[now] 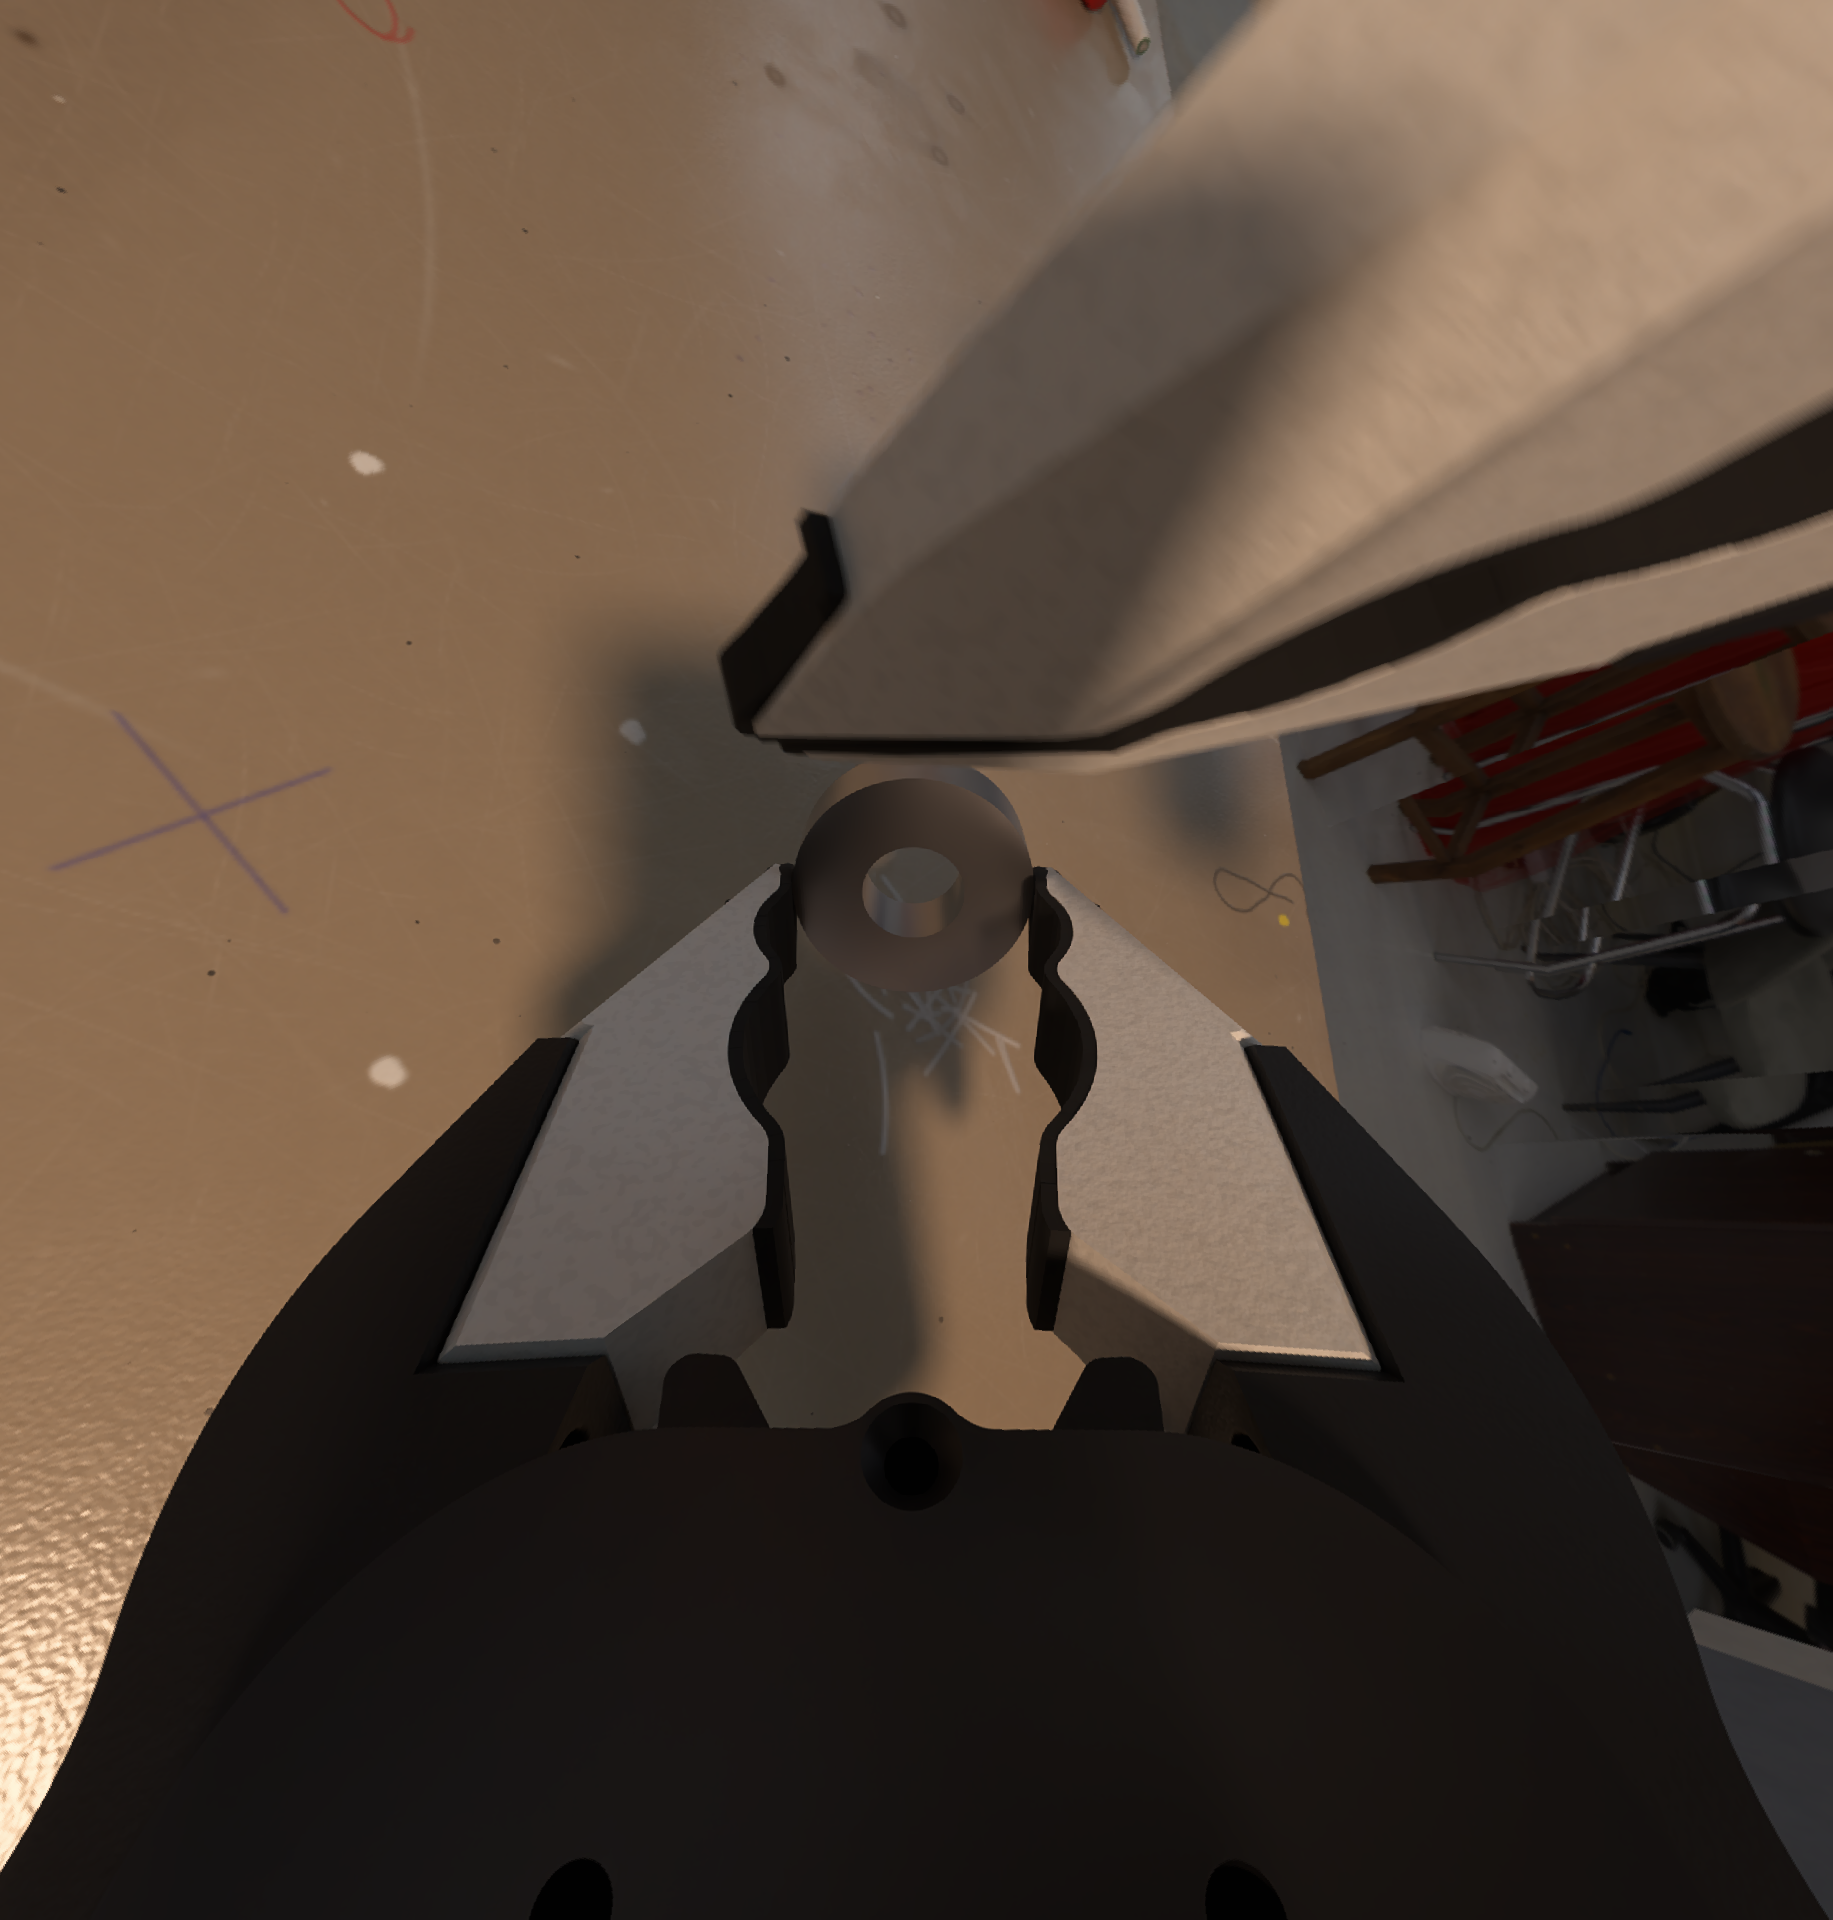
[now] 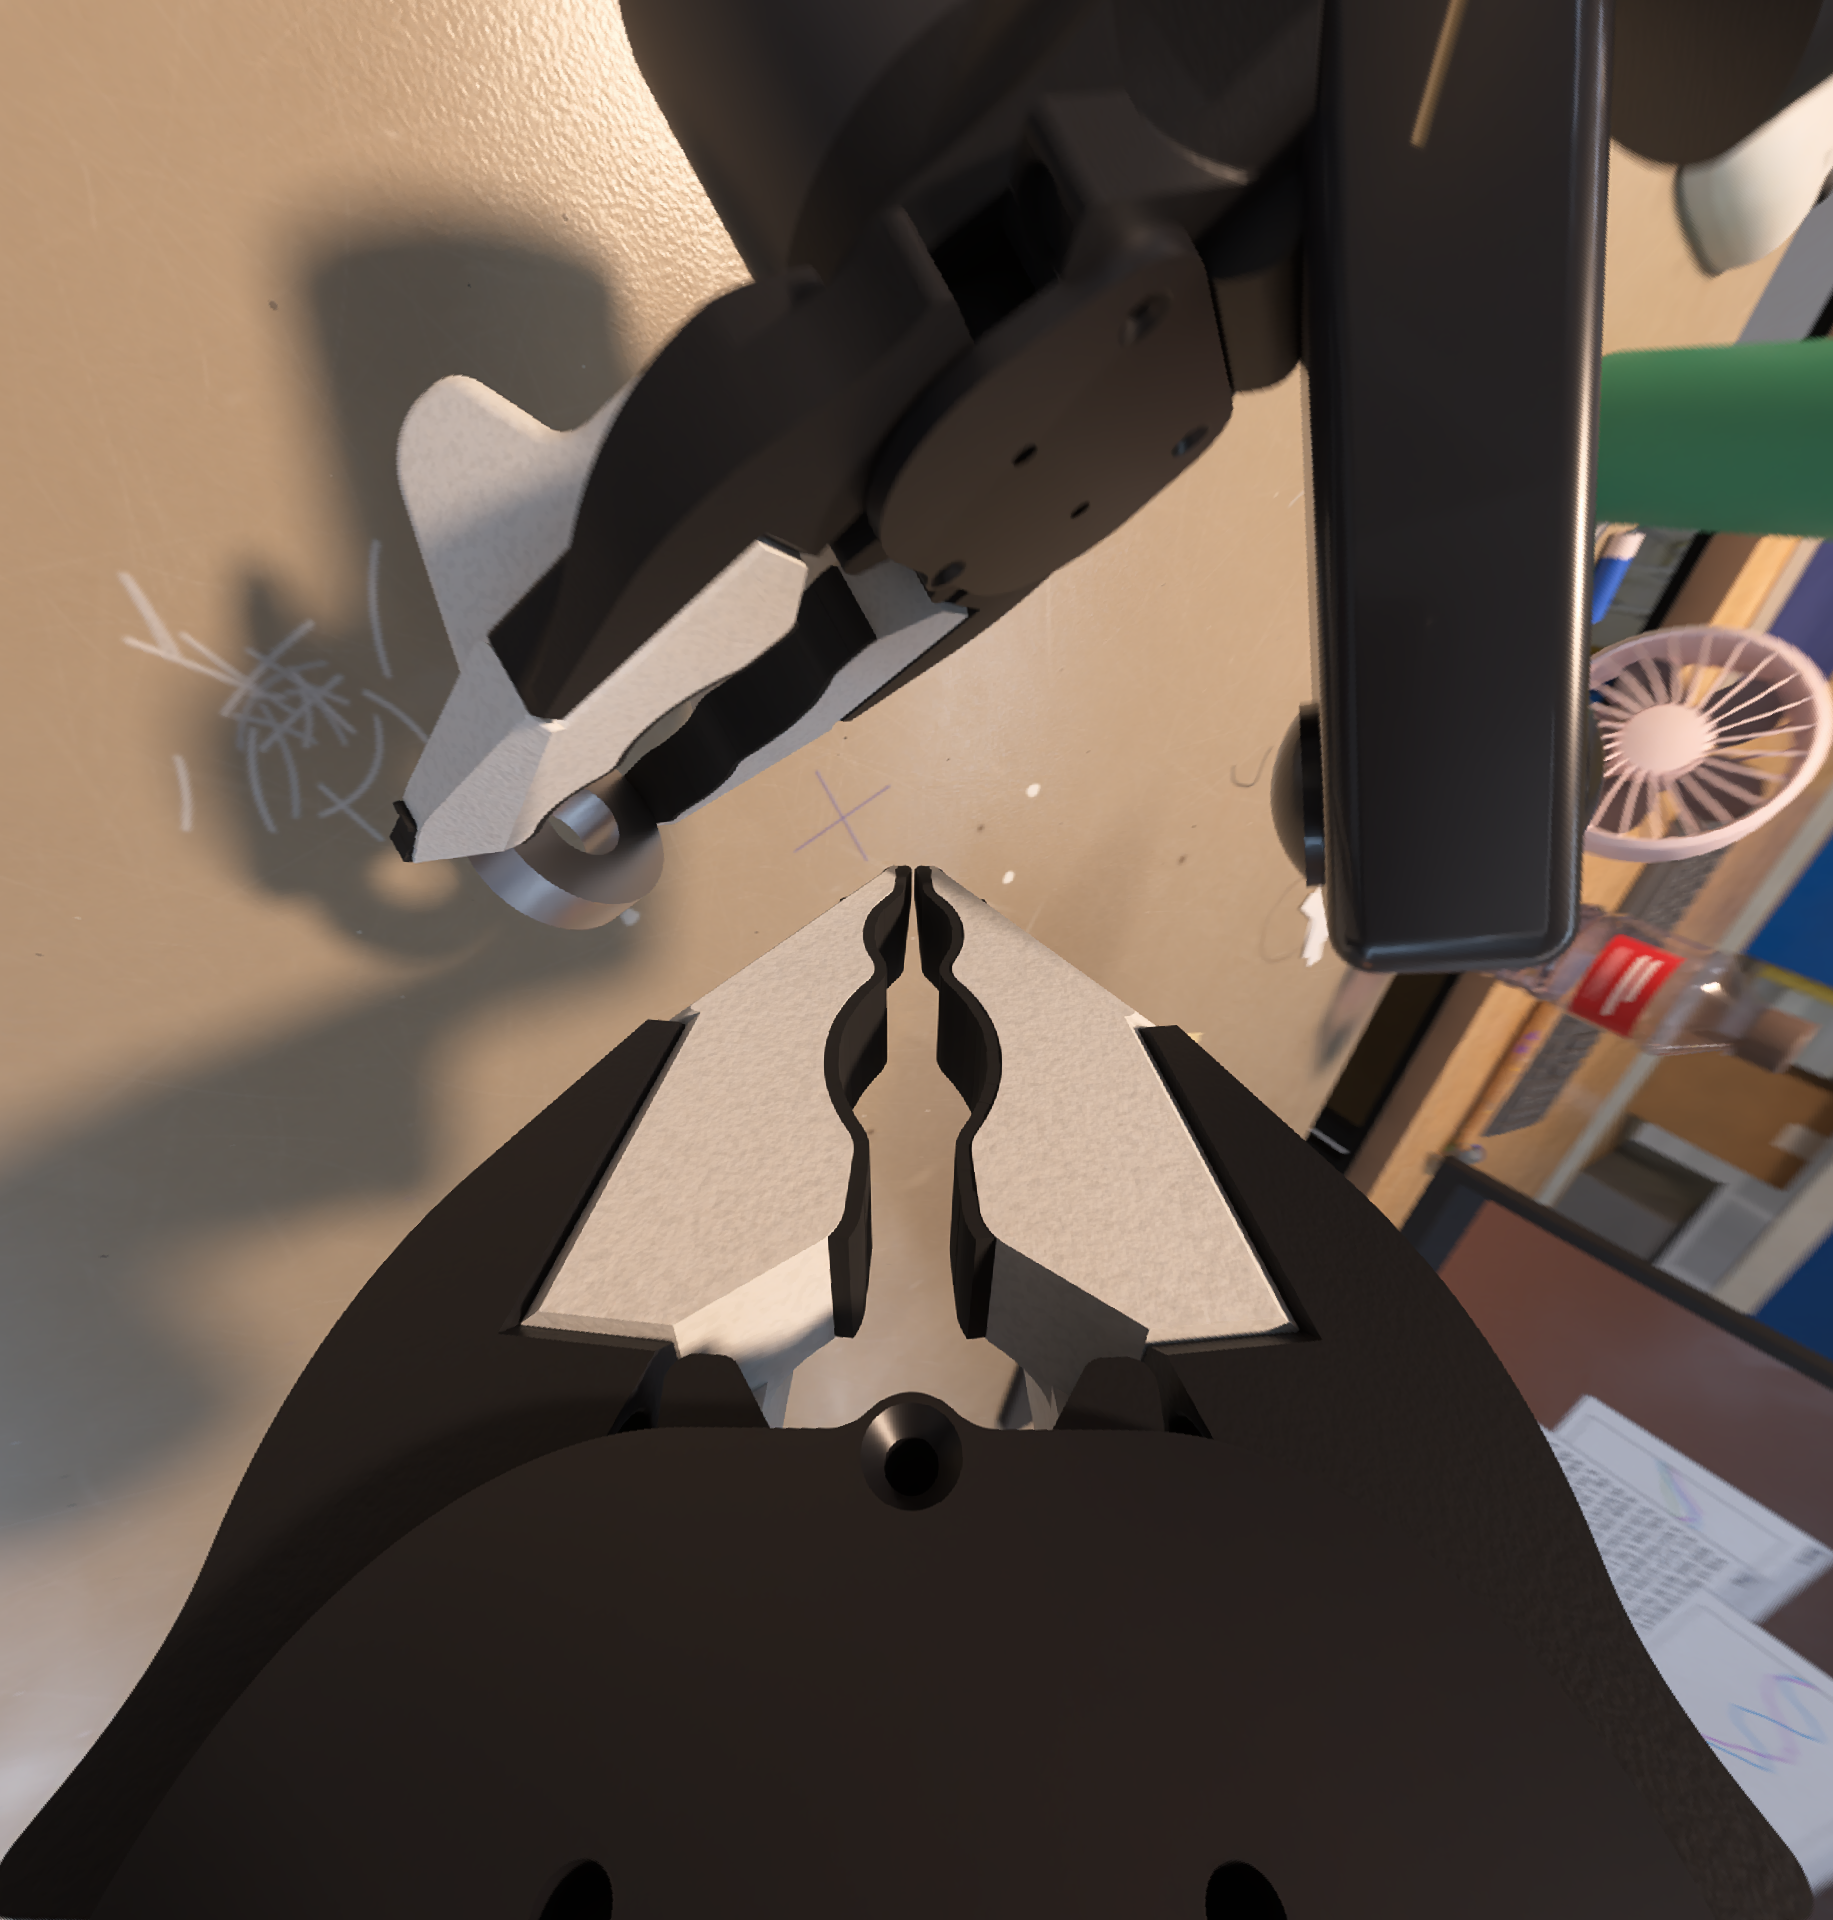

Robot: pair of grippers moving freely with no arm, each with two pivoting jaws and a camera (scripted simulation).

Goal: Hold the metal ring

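Observation:
The metal ring (image 1: pixel 985 883), a thick grey washer shape with a round hole, sits between the tips of my left gripper (image 1: pixel 912 883), which is shut on its outer rim. In the right wrist view the ring (image 2: pixel 569 894) hangs in the left gripper (image 2: pixel 548 842) a little above the tan table, with its shadow just below. My right gripper (image 2: pixel 912 878) is shut and empty, its tips close to the right of the ring. Its white fingers (image 1: pixel 1151 499) loom just above the ring in the left wrist view.
The tan table (image 1: pixel 268 416) has white scratches under the ring and a purple cross (image 2: pixel 839 816). Its edge (image 1: pixel 1296 935) runs at the right, with red stools and chairs beyond. A black slab (image 2: pixel 1452 520), a green cylinder (image 2: pixel 1743 447) and a pink wire basket (image 2: pixel 1701 738) are at the right.

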